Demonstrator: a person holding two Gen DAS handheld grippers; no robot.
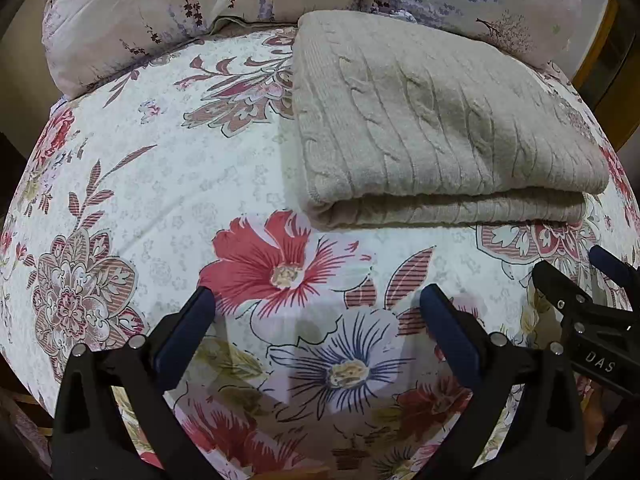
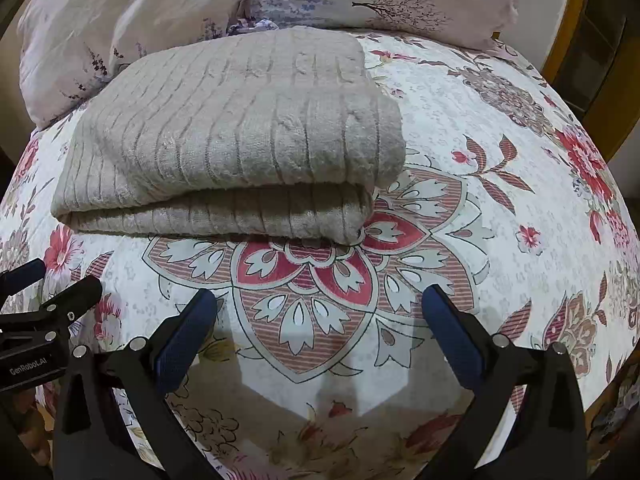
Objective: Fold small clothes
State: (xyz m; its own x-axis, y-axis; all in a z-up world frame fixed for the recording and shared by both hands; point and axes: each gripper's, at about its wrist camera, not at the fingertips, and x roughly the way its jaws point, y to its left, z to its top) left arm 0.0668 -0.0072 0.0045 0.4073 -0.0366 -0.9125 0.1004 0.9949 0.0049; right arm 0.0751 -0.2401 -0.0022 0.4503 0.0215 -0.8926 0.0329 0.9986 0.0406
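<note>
The left gripper [image 1: 316,300] has its fingers spread wide over the floral bedspread [image 1: 160,168], holding nothing. The right gripper [image 2: 320,300] is equally wide and empty. The folded beige knit garment [image 1: 432,128] lies at one o'clock from the left gripper, eleven o'clock from the right, its underside hidden. Pillows [image 2: 168,4] beyond it are cut off at twelve.

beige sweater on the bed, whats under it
The folded beige cable-knit sweater lies on the floral quilted bedspread. Only bedspread shows around it; anything directly beneath is covered.
</note>
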